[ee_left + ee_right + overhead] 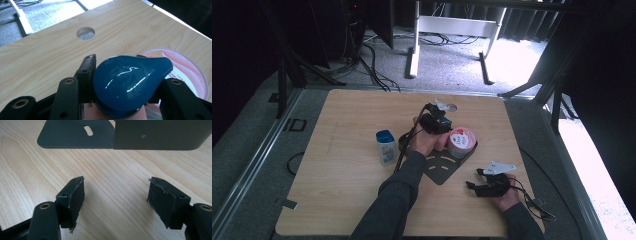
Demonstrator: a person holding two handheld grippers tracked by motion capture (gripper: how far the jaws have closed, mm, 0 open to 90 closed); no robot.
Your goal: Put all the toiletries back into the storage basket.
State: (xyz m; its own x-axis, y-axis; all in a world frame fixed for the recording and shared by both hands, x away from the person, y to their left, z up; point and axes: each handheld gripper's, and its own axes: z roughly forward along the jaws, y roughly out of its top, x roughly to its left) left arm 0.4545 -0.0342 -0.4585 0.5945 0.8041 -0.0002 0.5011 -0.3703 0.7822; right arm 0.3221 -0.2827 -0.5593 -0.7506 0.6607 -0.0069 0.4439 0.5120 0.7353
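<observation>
Two tools are being held over the pale wooden surface (352, 200). A glossy blue teardrop-shaped plastic cap (130, 82) is being clamped by the left tool (125, 85), just beside a round pink-lidded tub (461, 142). The right tool (116, 202) is being kept apart, gripping nothing, near a dark flat metal plate (75, 135).

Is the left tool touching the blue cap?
Touching: the left gripper view shows the left tool with both jaws pressed against the blue cap.

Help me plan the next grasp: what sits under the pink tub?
The pink tub stands on a dark metal bracket, whose base plate lies flat on the table. The tub covers the plate part right beneath it.
</observation>
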